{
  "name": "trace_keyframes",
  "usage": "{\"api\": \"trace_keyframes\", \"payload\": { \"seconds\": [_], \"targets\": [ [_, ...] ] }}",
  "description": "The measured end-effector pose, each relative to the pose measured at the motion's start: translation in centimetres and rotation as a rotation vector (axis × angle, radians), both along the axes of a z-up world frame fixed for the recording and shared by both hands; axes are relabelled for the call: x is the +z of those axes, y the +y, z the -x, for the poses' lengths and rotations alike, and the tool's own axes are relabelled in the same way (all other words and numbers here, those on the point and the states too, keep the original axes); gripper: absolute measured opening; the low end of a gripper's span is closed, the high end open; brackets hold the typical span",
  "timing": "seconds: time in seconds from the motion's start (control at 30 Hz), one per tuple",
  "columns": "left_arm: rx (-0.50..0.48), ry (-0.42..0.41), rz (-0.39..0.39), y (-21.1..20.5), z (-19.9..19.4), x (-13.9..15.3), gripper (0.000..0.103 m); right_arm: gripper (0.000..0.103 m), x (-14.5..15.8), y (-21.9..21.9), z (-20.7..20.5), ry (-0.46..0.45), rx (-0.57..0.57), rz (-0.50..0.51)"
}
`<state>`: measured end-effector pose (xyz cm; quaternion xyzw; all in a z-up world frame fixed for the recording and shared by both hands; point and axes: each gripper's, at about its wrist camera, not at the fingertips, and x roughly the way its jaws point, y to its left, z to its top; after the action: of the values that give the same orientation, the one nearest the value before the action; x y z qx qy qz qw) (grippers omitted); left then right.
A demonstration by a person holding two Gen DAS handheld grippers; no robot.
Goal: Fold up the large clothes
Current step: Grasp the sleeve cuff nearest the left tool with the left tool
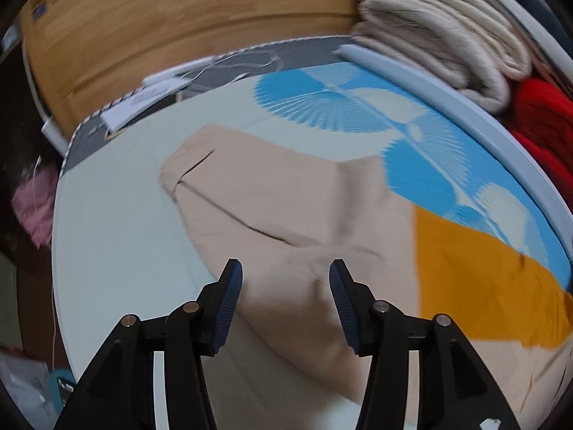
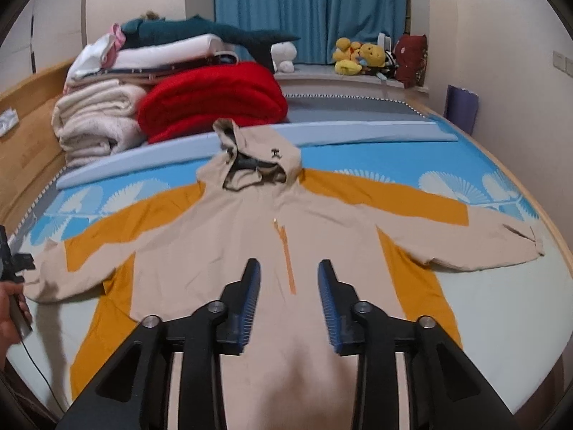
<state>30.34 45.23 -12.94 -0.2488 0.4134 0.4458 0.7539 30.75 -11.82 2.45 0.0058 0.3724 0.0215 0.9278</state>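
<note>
The hooded jacket (image 2: 222, 247) is lying flat and face up on the bed (image 2: 501, 286), both sleeves spread out to the sides, hood toward the folded bedding. The right gripper (image 2: 288, 286) is hovering over the lower chest, just below the orange zipper (image 2: 288, 261), its 2 jaws standing apart with nothing pinched between them. The left gripper (image 1: 285, 286) is hanging above the jacket's left sleeve (image 1: 268, 208) near the cuff, its jaws likewise parted and clear of the cloth — whether the pads are brushing the fabric is hard to tell through the blur. The jacket is showing beige across the body, hood and cuffs, with mustard-orange panels along the upper sleeves and down the sides — and a small dark logo on the hood (image 2: 275, 153). A hand (image 2: 10, 308) is gripping the left tool's handle at the right view's edge.
</note>
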Motion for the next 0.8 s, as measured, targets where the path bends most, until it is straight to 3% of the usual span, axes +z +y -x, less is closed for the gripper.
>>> {"api": "trace_keyframes", "payload": {
  "seconds": [0.33,0.47,0.57,0.63,0.7,0.8],
  "targets": [
    [0.175,0.081,0.016,5.6,2.5,-2.6,0.048,0.040,-1.2,2.8,0.7,0.013,0.091,0.026],
    [0.219,0.077,0.083,7.1,3.4,-4.1,0.048,0.040,-1.7,3.4,0.8,0.031,0.108,0.031],
    [0.222,0.075,0.128,7.5,3.5,-5.3,0.036,0.040,-1.6,3.5,0.7,0.033,0.121,0.047],
    [0.183,0.059,0.121,7.1,2.8,-5.4,0.012,0.040,-1.5,3.5,0.6,0.038,0.133,0.068],
    [0.165,0.065,0.098,6.8,2.2,-5.0,0.003,0.039,-1.2,3.5,0.5,0.047,0.139,0.076],
    [0.173,-0.012,0.098,6.5,2.4,-3.1,0.000,0.038,-0.1,3.3,0.2,0.039,0.140,0.090]
  ]
}}
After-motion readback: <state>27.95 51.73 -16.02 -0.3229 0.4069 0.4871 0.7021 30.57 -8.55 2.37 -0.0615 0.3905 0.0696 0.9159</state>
